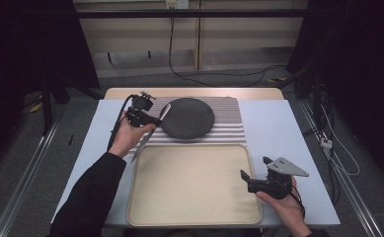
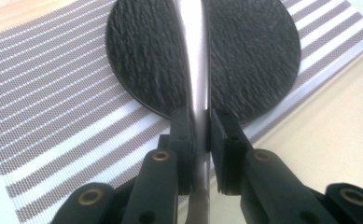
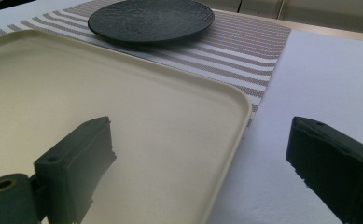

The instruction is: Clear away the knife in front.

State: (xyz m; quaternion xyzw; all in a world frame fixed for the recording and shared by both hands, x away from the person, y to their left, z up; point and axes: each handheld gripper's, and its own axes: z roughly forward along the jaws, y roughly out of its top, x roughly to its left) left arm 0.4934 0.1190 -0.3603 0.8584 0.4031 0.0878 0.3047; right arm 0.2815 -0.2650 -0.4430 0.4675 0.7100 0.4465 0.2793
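A long silver knife [image 1: 141, 145] [image 2: 195, 88] hangs slanted above the table's left side, and my left gripper [image 1: 151, 121] [image 2: 200, 135] is shut on its middle. One end reaches over the edge of the dark round plate [image 1: 187, 117] [image 2: 249, 51] [image 3: 151, 18]; the other points down toward the tray's near-left corner. The plate lies on a striped placemat [image 1: 229, 123] [image 2: 53, 93] [image 3: 249, 51]. My right gripper [image 1: 255, 167] [image 3: 202, 158] stands open with nothing between its jaws, low over the right rim of the beige tray [image 1: 194, 217] [image 3: 235, 107].
The tray [image 2: 338, 121] lies in front of the placemat on a pale blue-white table cover [image 1: 273, 128] [image 3: 319, 74]. Its inside is bare. Dark curtains flank the table, and cables run across the floor behind it.
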